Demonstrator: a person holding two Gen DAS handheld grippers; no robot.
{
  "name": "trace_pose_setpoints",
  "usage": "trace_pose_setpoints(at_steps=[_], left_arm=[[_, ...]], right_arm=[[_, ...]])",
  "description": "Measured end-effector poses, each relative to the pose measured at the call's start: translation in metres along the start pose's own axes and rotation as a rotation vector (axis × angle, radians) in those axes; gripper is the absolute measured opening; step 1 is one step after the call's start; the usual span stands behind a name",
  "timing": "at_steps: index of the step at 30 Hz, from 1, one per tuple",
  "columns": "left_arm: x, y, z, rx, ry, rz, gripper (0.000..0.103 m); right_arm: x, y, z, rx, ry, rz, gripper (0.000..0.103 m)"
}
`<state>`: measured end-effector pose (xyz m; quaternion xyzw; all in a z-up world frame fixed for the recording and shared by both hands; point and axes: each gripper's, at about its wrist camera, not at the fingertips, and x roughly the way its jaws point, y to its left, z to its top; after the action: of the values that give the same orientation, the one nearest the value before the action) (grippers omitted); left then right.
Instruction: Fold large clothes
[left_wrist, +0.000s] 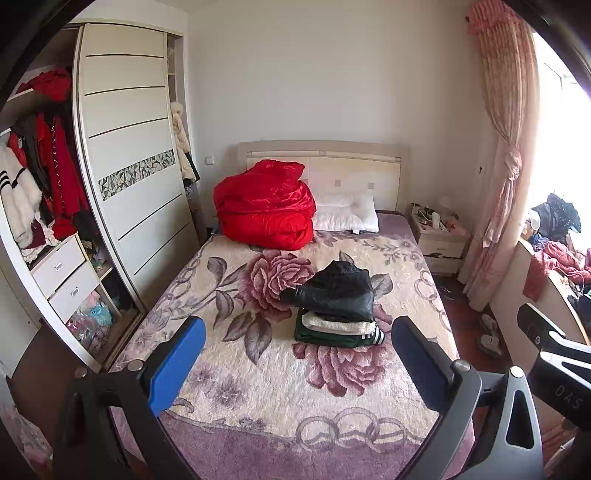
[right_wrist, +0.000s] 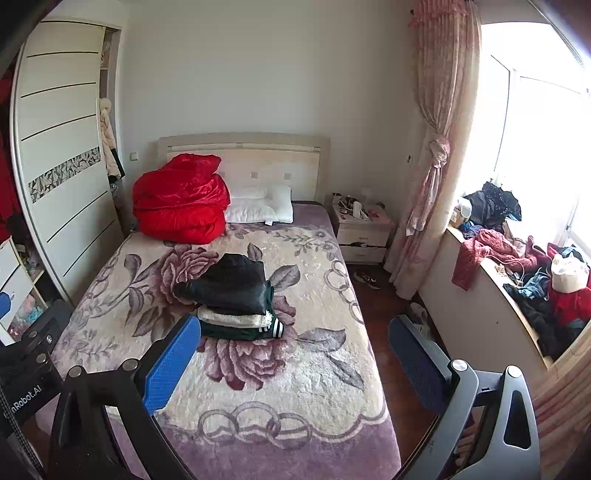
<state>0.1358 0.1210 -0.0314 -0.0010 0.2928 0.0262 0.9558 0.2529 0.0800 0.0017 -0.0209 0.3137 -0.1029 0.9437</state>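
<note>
Bedroom seen from the foot of the bed, both tongs raised above its near edge. My left gripper (left_wrist: 295, 365) is spread wide and holds nothing; my right gripper (right_wrist: 291, 365) is likewise fully apart and empty, its right finger hanging over the floor beside the bed.

The stack of folded clothes (left_wrist: 338, 308) sits mid-bed on the floral blanket (left_wrist: 258, 387), well beyond both tools: a black leather-look jacket (right_wrist: 231, 284) on top, a cream fleecy layer (right_wrist: 232, 317) under it, a dark green garment with striped cuff (right_wrist: 251, 330) at the bottom. I judge the jacket stiffish, slick and fairly heavy, apt to slide off the softer layers; a sleeve pokes out to the left. I would take hold at shoulder seams or hem corners, not the smooth panel.

Unfolded clothing heaps on the window ledge (right_wrist: 517, 266) at right. The open wardrobe (left_wrist: 44, 177) at left holds hanging red and white garments; its lower shelves hold small bundles I cannot identify. A red quilt (left_wrist: 264, 206) is bunched at the far headboard.
</note>
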Motion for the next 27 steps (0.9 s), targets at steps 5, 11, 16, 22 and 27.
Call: trace_pose_setpoints(at_steps=[5,11,16,22,27], left_arm=[[-0.005,-0.003,0.001,0.005,-0.004,-0.005,0.103],[-0.008,-0.006,0.002,0.006,-0.005,-0.005,0.103],[-0.01,-0.007,0.002,0.006,-0.005,-0.006,0.103],[-0.01,-0.007,0.001,0.005,-0.007,-0.004,0.103],[-0.015,-0.006,0.002,0.003,-0.011,-0.006,0.103]], right_arm=[[-0.001,-0.003,-0.002,0.0,-0.002,0.003,0.103],[-0.003,-0.004,-0.004,-0.001,-0.004,0.004,0.103],[-0.005,-0.005,-0.006,-0.001,-0.003,0.006,0.103],[-0.011,-0.008,-0.008,-0.001,-0.004,0.012,0.103],[-0.011,-0.008,-0.009,0.001,-0.004,0.01,0.103]])
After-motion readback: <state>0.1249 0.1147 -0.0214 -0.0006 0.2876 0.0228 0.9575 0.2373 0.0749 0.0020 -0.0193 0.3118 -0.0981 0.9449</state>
